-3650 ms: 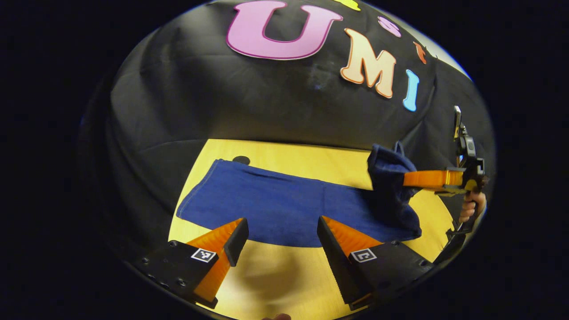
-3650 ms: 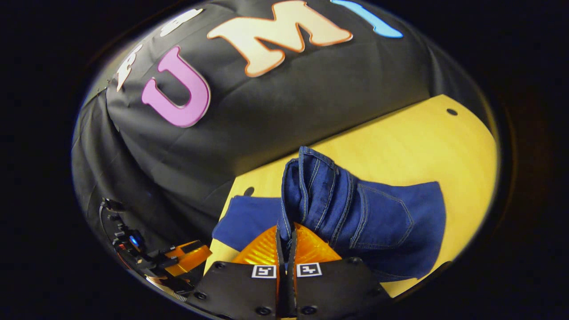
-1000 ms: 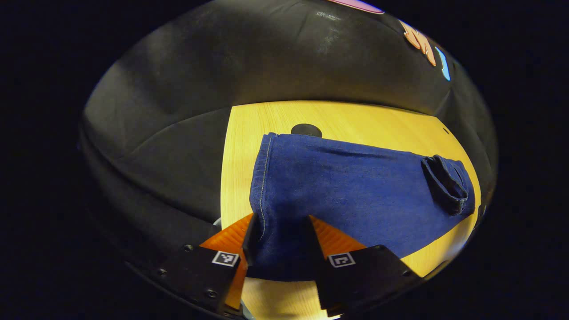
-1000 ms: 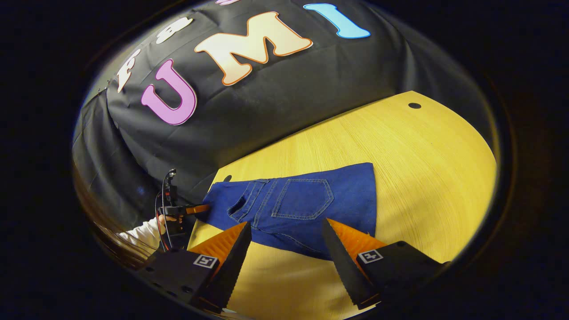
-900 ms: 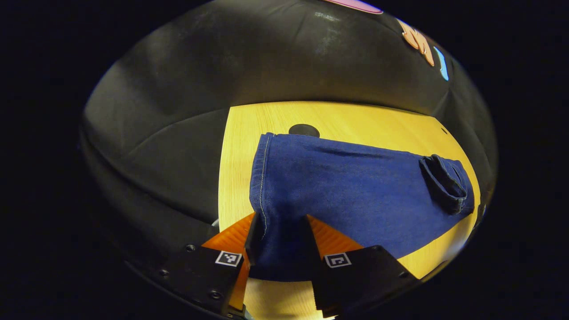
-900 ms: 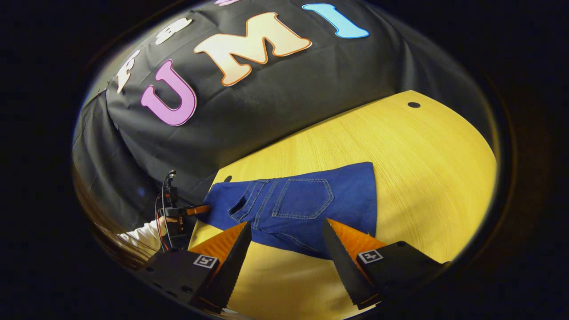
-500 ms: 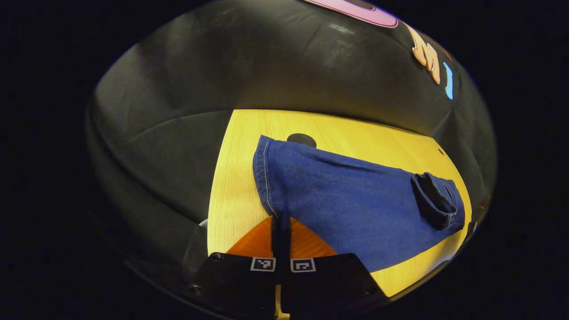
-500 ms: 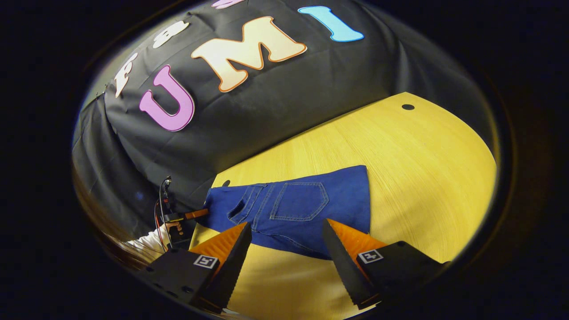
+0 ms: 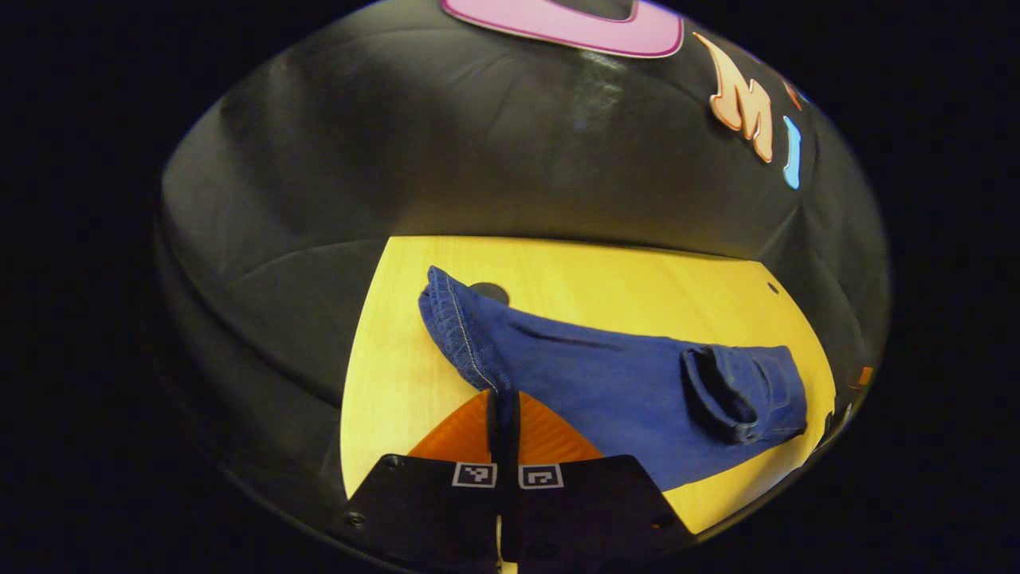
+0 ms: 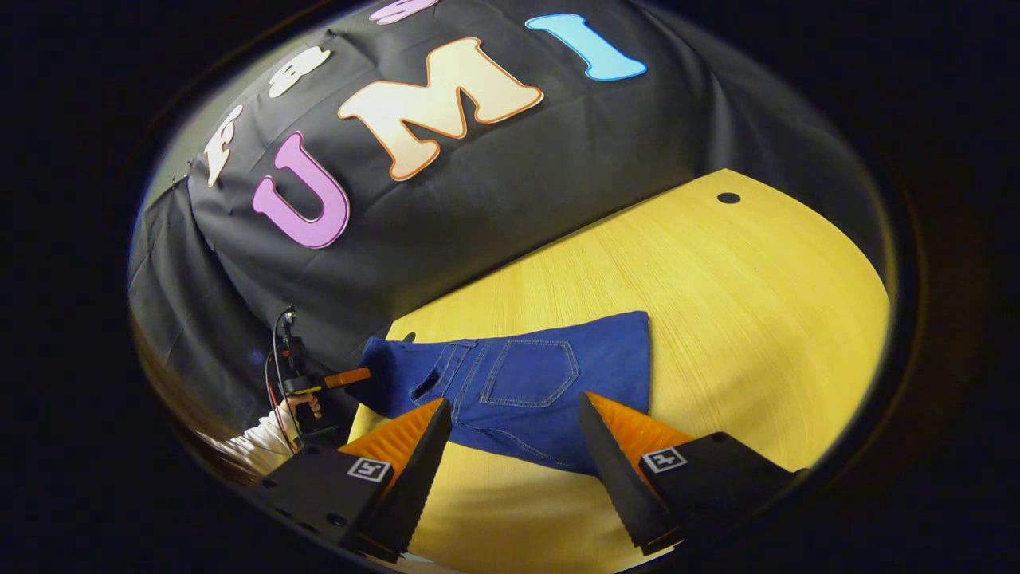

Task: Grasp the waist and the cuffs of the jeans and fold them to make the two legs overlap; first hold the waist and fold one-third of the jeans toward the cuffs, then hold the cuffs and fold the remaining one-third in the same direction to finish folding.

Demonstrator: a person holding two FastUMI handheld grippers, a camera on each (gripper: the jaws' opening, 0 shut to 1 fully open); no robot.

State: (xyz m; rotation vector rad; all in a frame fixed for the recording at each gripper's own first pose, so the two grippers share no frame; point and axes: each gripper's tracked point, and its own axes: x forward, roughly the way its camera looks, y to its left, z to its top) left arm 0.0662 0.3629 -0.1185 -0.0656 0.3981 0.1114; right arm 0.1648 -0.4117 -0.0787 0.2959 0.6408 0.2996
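The left hand-held gripper [image 9: 503, 402] has its fingers pressed together on the jeans cuff [image 9: 458, 331], gripped by a hand [image 10: 305, 405] in a white sleeve [image 10: 256, 441]. The right hand-held gripper [image 10: 512, 434] hovers, fingers spread wide.

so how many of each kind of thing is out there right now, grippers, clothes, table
grippers: 2, the left gripper shut on the cuffs, the right gripper open
jeans: 1
table: 1
total: 4
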